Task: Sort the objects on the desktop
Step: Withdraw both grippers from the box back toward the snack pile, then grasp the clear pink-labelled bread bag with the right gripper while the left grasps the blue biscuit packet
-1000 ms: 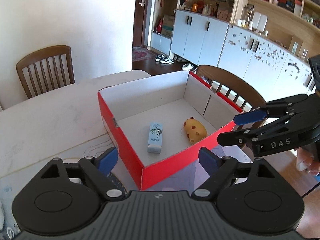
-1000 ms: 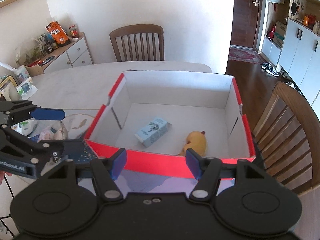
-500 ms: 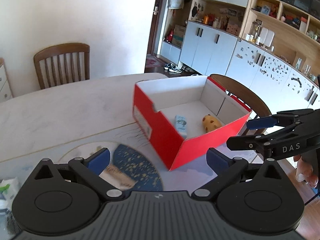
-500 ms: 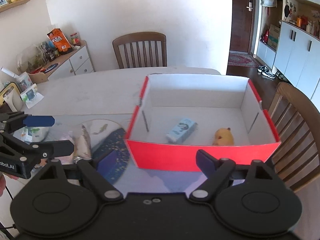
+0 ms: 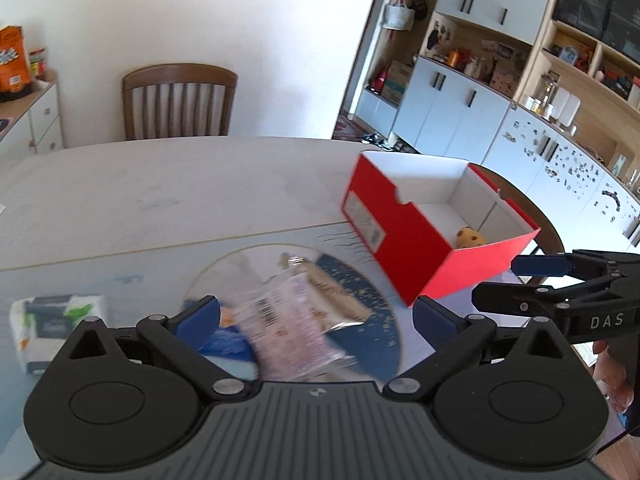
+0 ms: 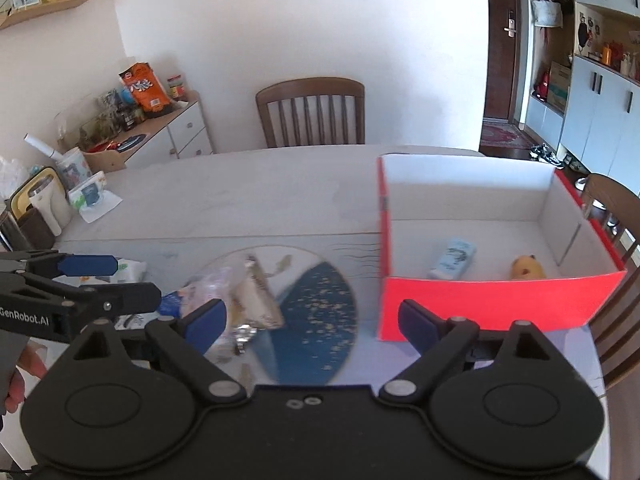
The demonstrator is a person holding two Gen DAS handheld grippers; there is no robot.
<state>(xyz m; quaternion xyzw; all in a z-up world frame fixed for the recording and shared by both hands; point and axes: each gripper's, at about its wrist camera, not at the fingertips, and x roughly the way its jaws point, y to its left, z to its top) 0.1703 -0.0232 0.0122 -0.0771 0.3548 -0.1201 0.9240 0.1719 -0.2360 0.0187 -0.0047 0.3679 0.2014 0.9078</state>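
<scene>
A red box (image 5: 400, 236) (image 6: 488, 306) stands on the table at the right. It holds a yellow spotted toy (image 5: 470, 237) (image 6: 527, 267) and a light blue carton (image 6: 453, 258). Left of it lies a pile of clear snack packets (image 5: 288, 316) (image 6: 250, 296) on a round blue mat (image 6: 316, 312). My left gripper (image 5: 316, 316) is open and empty above the packets. My right gripper (image 6: 312, 318) is open and empty over the mat, left of the box. A white tissue pack (image 5: 56, 320) lies at the far left.
Wooden chairs (image 5: 178, 100) (image 6: 310, 112) stand behind the table and one (image 6: 616, 216) at its right. A sideboard with snacks (image 6: 144, 120) and cups (image 6: 44, 200) are at the left. Cabinets (image 5: 460, 112) line the right wall.
Both grippers have pulled back and swung left, away from the box. The box has slid to the right of both views and the packets on the mat have come under the left gripper.
</scene>
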